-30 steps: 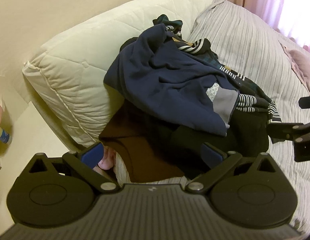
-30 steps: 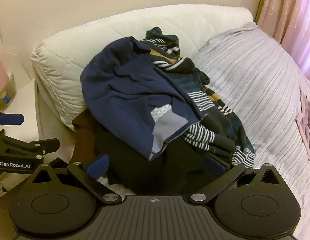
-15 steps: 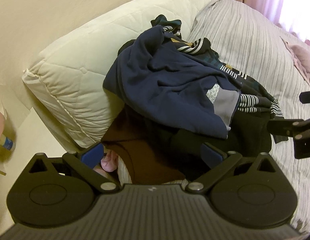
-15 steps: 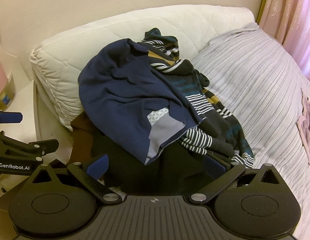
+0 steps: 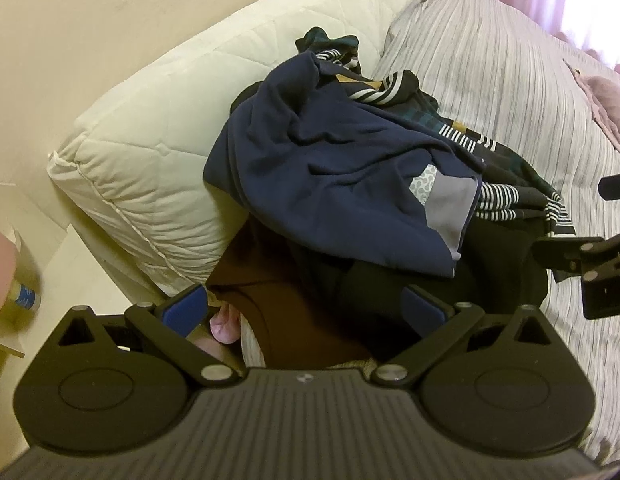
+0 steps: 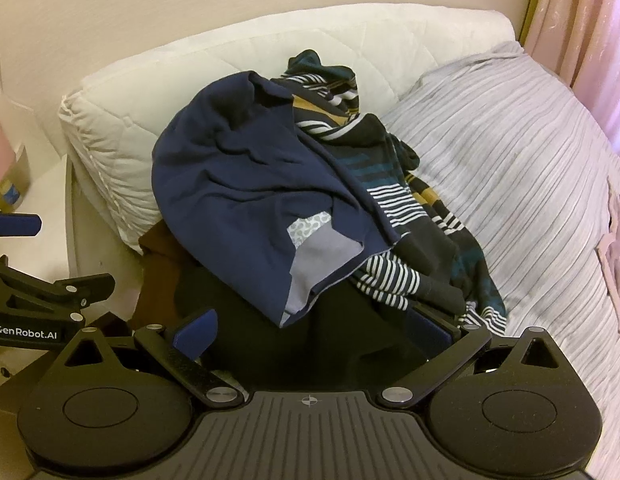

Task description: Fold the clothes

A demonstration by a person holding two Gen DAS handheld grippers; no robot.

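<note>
Left wrist: left gripper (image 5: 306,308) spread wide, empty, low over the brown garment (image 5: 286,312); navy top (image 5: 333,184) heaped just ahead against the pillow (image 5: 150,152).

Right wrist: right gripper (image 6: 310,330) also spread, holding nothing, over the black garment (image 6: 278,336); navy top (image 6: 246,200) and striped sweater (image 6: 393,208) just beyond the fingertips.

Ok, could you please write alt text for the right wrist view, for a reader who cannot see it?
A heap of unfolded clothes lies on a bed: a navy top over a striped garment and black clothing, leaning on a white pillow. The open right gripper is low in front of the heap, empty, and the left gripper shows at the left edge.
</note>
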